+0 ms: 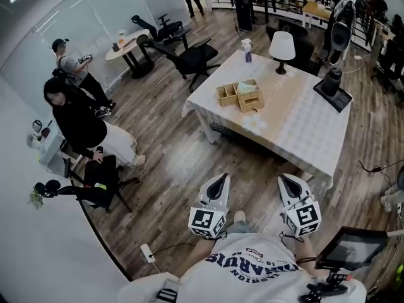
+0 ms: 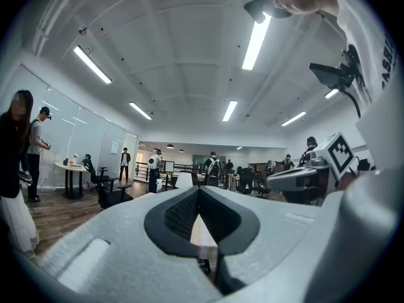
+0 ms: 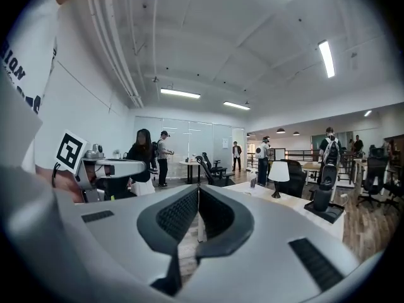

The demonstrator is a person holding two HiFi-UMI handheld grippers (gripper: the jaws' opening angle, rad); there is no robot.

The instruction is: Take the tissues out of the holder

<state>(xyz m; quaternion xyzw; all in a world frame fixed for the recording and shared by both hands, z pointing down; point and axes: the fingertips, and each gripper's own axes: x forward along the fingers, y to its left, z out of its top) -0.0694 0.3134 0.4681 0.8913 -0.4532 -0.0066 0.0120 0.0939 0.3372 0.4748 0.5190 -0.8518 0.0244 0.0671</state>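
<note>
From the head view, the left hand-held gripper (image 1: pixel 220 179) and the right hand-held gripper (image 1: pixel 286 180) are held side by side over the wooden floor (image 1: pixel 170 169), short of the counter (image 1: pixel 303 137). Both point towards the counter. The woven holder (image 1: pixel 243 97) sits on the counter's white cloth near its far left side, with pale tissues (image 1: pixel 246 86) showing at its top. It is well apart from both grippers. Further back on the counter stand a white lamp (image 1: pixel 282 47) and a spray bottle (image 1: pixel 246 49), and a black device (image 1: pixel 332 88) stands to the right. Off to the left a person in black (image 1: pixel 76 124) sits, with a person in a cap (image 1: pixel 71 65) behind.

In the left gripper view its jaws meet at the tips with nothing between them. The right hand-held gripper's marker cube (image 2: pixel 341 153) shows at the right edge.

In the right gripper view the jaws are likewise together and empty. Beyond them the lamp stands on the counter to the right, and the two people stand at the left.
</note>
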